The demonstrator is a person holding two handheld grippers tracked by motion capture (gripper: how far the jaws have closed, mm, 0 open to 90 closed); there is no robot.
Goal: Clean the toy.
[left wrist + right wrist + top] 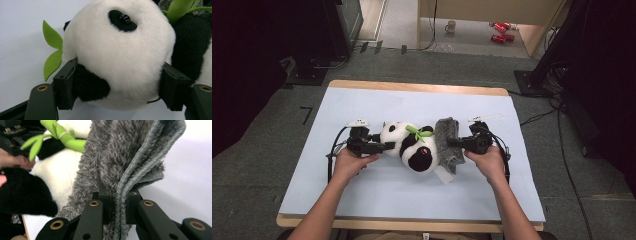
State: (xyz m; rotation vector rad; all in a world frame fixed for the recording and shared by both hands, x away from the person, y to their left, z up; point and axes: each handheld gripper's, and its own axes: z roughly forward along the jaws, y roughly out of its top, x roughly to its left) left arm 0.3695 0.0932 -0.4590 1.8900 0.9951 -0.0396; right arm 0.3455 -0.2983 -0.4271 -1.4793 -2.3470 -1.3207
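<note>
You've got a plush panda [409, 142]: white head & belly, black ears, eye patches & limbs, glossy black bead eye, w/ bright green felt leaves [52, 51] and a green bamboo stalk [65, 138] across its chest. The towel [449, 142] is mottled grey, shaggy pile, w/ a smoother blue-grey stitched hem. Both your hand-held grippers, left hand-held gripper [388, 145] & right hand-held gripper [451, 143], are matte black w/ brass-coloured rivets. The worktop [362, 200] is covered in pale blue-white sheet, light wood showing at far & near edges. Floor [257, 165] round it is dark grey-green carpet; red cans [501, 31] beyond the far edge.
</note>
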